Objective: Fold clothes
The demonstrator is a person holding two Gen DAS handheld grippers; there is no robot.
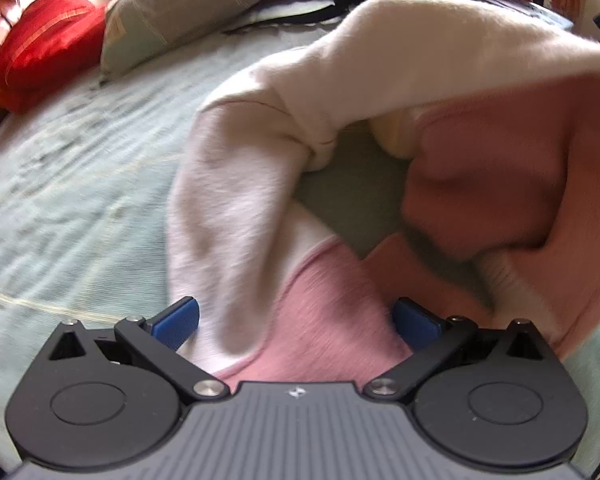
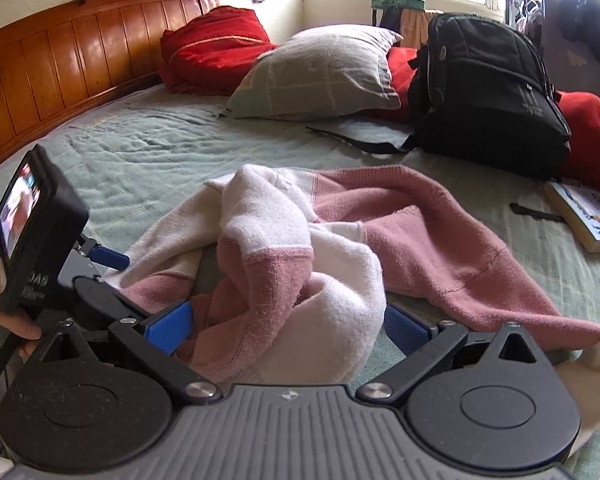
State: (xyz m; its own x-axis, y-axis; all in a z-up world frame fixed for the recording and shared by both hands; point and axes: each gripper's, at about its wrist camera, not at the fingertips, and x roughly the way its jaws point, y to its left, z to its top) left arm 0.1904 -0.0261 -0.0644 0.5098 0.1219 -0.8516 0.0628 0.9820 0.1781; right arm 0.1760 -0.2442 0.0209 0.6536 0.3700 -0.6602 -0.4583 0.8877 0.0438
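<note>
A pink and cream sweater [image 2: 340, 224] lies crumpled on the green bedsheet [image 2: 148, 148]. In the right wrist view a bunched fold of it sits between the blue fingers [image 2: 168, 326] of my right gripper [image 2: 286, 326], whose jaws stand wide apart, open. In the left wrist view the sweater [image 1: 260, 200] looks blurred and fills the right half. Its pink and cream edge passes between the spread pads of my left gripper [image 1: 296, 322], which is open too. The left gripper [image 2: 100, 264] also shows at the left of the right wrist view, beside the sweater's cream edge, held by a hand [image 2: 4, 320].
At the far side of the bed lie a grey pillow [image 2: 320, 72], red cushions [image 2: 216, 48], a black backpack [image 2: 488, 92] and a book [image 2: 588, 216]. A wooden headboard [image 2: 60, 60] runs along the left. Bare sheet [image 1: 72, 200] stretches left of the sweater.
</note>
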